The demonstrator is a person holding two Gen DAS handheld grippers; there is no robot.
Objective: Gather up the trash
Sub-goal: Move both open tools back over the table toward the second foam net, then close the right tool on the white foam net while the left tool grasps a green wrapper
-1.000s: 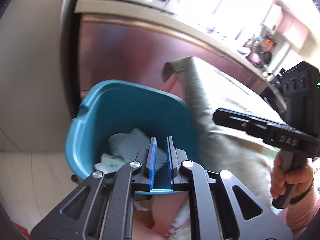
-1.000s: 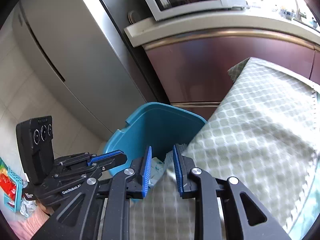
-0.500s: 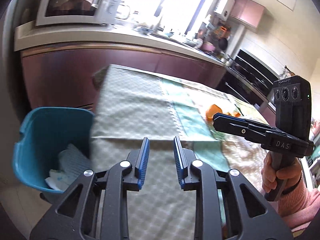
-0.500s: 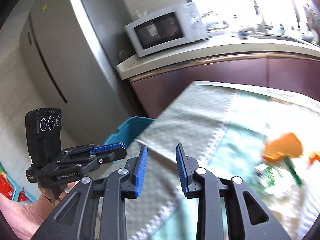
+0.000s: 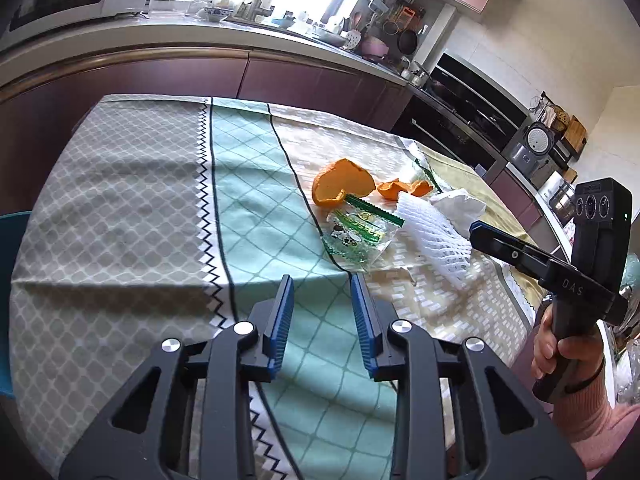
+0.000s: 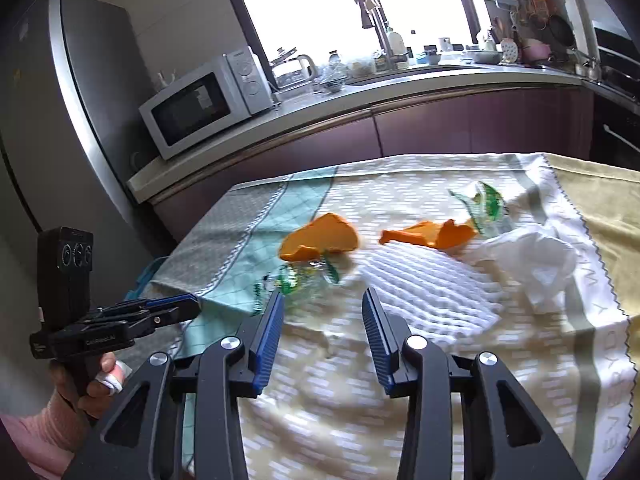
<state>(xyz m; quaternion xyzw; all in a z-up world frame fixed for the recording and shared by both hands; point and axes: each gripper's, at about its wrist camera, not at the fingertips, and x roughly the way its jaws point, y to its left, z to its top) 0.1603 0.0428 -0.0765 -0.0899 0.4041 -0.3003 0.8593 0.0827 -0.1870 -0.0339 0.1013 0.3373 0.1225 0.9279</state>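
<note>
Trash lies on the tablecloth (image 5: pixel 120 208): a large orange peel (image 5: pixel 340 188), a smaller peel (image 5: pixel 404 189), a clear wrapper with green print (image 5: pixel 362 236), a white foam net (image 5: pixel 434 236) and a crumpled white tissue (image 5: pixel 460 204). My left gripper (image 5: pixel 320 278) hovers over the green stripe short of the wrapper, its jaws opening with nothing between them. In the right wrist view my right gripper (image 6: pixel 323 293) hangs just before the wrapper (image 6: pixel 296 278) and foam net (image 6: pixel 424 284), jaws opening and empty. Both peels (image 6: pixel 320 240) lie beyond it.
A second clear wrapper (image 6: pixel 484 200) lies behind the far peel. A sliver of the blue bin (image 5: pixel 12 240) shows past the table's left edge. A microwave (image 6: pixel 208 100) sits on the counter behind the table, and a fridge (image 6: pixel 80 120) stands at left.
Both grippers swung away from the blue bin and rightward over the table. The trash pile came into view. Both pairs of jaws have widened.
</note>
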